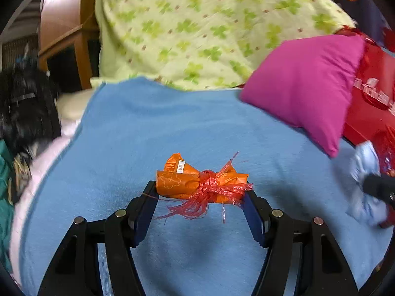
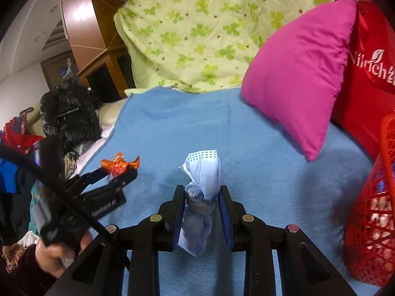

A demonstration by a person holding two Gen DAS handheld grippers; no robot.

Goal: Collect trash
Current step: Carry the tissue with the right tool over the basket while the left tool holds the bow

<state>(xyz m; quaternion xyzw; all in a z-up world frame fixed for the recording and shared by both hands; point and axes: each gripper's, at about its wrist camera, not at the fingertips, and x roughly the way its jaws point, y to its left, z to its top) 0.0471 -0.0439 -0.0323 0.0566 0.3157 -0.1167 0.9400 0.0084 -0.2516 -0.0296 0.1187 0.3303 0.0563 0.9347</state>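
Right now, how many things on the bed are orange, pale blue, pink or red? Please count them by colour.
Orange: 1, wrapper
Pale blue: 1, face mask
Pink: 1, pillow
Red: 2, bag and basket
Total: 5

Blue blanket [image 1: 172,128] fuzzy matt cloth; magenta pillow [image 2: 296,74] smooth, slightly shiny fabric. Orange wrapper [image 1: 182,180] glossy, crinkled; red basket [image 2: 370,222] shiny plastic mesh. Headboard [image 2: 81,17] polished wood.

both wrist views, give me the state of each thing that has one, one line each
left gripper: closed on orange wrapper
orange wrapper: crumpled, tied with red ribbon, held
right gripper: shut on face mask
face mask: knotted, held
red basket: upright, holds items
pink pillow: propped, tilted
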